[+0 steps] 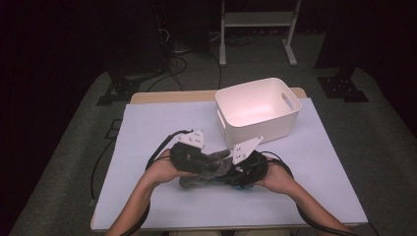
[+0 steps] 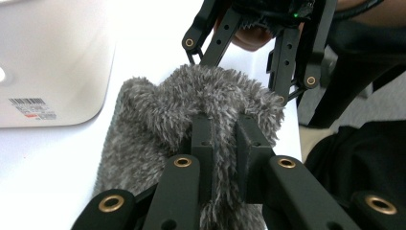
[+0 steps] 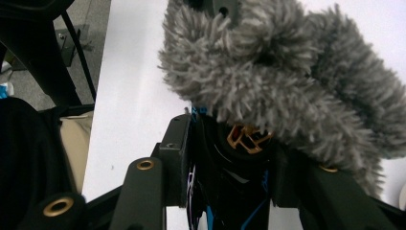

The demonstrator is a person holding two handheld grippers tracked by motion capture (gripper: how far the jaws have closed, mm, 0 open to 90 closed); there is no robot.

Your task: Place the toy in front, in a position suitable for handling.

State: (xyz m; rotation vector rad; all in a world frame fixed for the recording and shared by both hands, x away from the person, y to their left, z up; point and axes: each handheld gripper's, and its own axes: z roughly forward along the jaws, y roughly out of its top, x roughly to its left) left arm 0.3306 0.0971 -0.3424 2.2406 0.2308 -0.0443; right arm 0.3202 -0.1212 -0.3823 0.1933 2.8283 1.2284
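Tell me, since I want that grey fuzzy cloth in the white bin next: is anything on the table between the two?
Nothing visible is. The grey fuzzy cloth is pinched in the left gripper, with the right gripper at its other end. Only bare table lies between it and the open white bin beyond.

We see a grey fluffy cloth (image 1: 209,169), a white bin (image 1: 258,109), a pale lilac table cover (image 1: 147,147), and perhaps a black-and-blue object (image 3: 234,182).
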